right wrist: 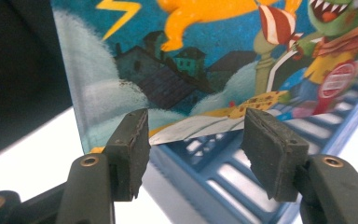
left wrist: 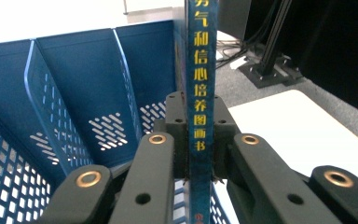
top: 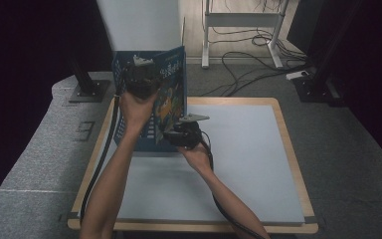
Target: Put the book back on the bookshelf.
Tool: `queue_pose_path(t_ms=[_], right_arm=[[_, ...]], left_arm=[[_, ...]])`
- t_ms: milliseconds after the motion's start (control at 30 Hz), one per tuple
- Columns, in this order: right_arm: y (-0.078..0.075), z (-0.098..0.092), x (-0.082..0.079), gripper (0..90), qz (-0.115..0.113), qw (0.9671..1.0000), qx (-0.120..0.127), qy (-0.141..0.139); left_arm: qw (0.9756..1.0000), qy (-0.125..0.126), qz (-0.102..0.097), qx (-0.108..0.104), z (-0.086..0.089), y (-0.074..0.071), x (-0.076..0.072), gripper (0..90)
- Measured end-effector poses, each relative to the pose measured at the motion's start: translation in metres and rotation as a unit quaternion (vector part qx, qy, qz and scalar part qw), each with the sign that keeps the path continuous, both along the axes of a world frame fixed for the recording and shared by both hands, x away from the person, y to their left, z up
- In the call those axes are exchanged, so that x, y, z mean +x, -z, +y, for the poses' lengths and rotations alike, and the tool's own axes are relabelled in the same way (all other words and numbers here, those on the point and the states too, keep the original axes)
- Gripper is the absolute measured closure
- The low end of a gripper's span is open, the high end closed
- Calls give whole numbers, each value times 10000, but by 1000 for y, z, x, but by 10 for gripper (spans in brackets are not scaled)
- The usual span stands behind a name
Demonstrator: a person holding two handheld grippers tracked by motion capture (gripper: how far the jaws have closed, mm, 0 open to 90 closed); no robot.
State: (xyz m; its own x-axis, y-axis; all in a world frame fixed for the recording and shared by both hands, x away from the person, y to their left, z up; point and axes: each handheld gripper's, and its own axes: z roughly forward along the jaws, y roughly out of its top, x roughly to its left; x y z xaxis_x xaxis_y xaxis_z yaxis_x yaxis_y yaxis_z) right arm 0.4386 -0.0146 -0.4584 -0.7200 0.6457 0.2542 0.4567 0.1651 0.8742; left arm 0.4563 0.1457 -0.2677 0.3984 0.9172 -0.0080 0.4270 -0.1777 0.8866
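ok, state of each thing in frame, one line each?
picture book: upright, spine clamped, over the rack
blue file rack: on the table, compartments bare where seen
left gripper: shut on the book's spine
right gripper: open, pads apart at the cover's lower edge
table: grey mat, wooden rim

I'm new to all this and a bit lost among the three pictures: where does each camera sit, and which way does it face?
High view: above the person's side, facing forward and down on the table; both forearms show.
Left gripper view: rides the left gripper, whose jaws clamp the book over the blue rack.
Right gripper view: rides the right gripper, jaws open before the book's cover.
All three share book and rack.
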Motion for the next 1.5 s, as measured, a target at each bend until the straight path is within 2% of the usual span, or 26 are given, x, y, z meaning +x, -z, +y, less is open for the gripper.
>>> queue_pose_path(t_ms=[167, 267, 333, 433, 567, 700, 767, 867, 1000, 1100, 1333, 1500], right_arm=[[-2, 10, -8, 276, -40, 9990, 209, -393], [-5, 16, -11, 244, -143, 9994, 137, -275], [-4, 15, -10, 234, -40, 9994, 207, -267], [-4, 15, -11, 235, -25, 9994, 269, -224], [-7, 13, -14, 235, -25, 9980, 510, -382], [-10, 23, -18, 238, -136, 9987, 284, -399], [-10, 28, -18, 256, -251, 9994, 61, -215], [-8, 30, -16, 259, -128, 9996, 130, -215], [-8, 30, -16, 287, -239, 9996, -76, -119], [-7, 28, -13, 291, -197, 9998, -64, -77], [-9, 21, -9, 331, -350, 9992, -205, 72], [-8, 18, -7, 354, -393, 9986, -333, 113]], left_arm=[[10000, -18, 0, 16, -1, 0, -1, 828], [10000, -34, 2, -5, -1, -1, -1, 829], [10000, -39, -10, -7, -2, 0, -1, 829], [10000, -63, -17, -18, -3, 0, -2, 829], [10000, -66, -25, -22, -3, 0, -2, 829], [10000, -95, -30, -5, -5, 0, -3, 830], [9999, -103, -37, 4, -5, 0, -3, 831], [9999, -109, -44, 2, -4, 0, -4, 832], [9998, -110, -94, -112, 0, 1, -8, 833], [9996, -106, -135, -211, 2, 1, -10, 834], [9989, -114, -265, -369, 4, -1, -15, 833], [9985, -136, -334, -412, 3, 4, -16, 833]])
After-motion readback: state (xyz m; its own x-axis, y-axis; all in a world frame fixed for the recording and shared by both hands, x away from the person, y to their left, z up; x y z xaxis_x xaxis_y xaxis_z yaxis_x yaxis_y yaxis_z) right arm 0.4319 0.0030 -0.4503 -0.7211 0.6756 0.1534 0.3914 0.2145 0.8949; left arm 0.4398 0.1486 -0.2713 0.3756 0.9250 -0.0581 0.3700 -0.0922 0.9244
